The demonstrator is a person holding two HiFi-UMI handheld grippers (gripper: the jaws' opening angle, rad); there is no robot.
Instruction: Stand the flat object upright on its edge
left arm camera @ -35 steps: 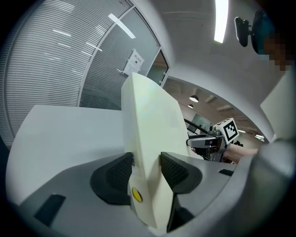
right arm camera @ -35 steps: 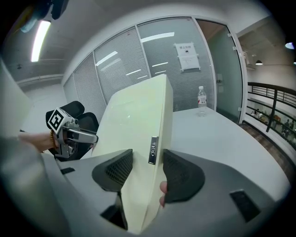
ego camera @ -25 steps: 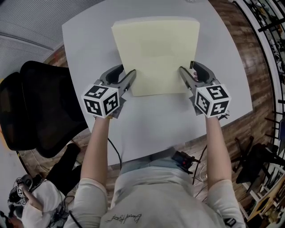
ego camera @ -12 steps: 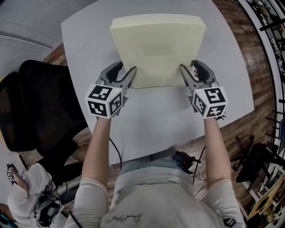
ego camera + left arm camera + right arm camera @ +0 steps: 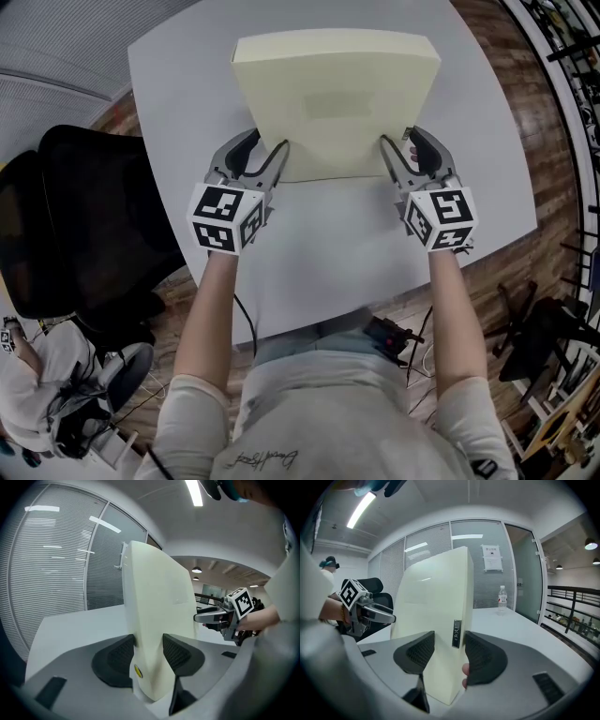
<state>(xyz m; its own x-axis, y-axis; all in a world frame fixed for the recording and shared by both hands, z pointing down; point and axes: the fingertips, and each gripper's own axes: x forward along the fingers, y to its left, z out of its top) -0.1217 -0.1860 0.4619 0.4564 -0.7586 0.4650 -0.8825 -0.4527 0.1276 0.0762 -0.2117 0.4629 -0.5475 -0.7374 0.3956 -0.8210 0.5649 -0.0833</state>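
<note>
A pale yellow flat slab (image 5: 333,103) stands tilted on the grey table (image 5: 337,253), its near edge down and its far edge lifted toward me. My left gripper (image 5: 267,161) is shut on the slab's left side near the bottom corner. My right gripper (image 5: 397,157) is shut on its right side in the same way. In the left gripper view the slab (image 5: 157,616) rises between the pads (image 5: 176,651) of my left gripper (image 5: 147,654). In the right gripper view the slab (image 5: 433,620) with a small dark label fills the gap of my right gripper (image 5: 445,651).
A black office chair (image 5: 84,216) stands close to the table's left edge. A seated person (image 5: 47,375) is at the lower left on the floor side. A water bottle (image 5: 502,599) stands on the far part of the table. Wooden floor lies beyond the table's right edge.
The slab has tipped up further: its far edge has risen toward the camera and its near edge has slid away from me. Both grippers kept their hold and rolled slightly.
</note>
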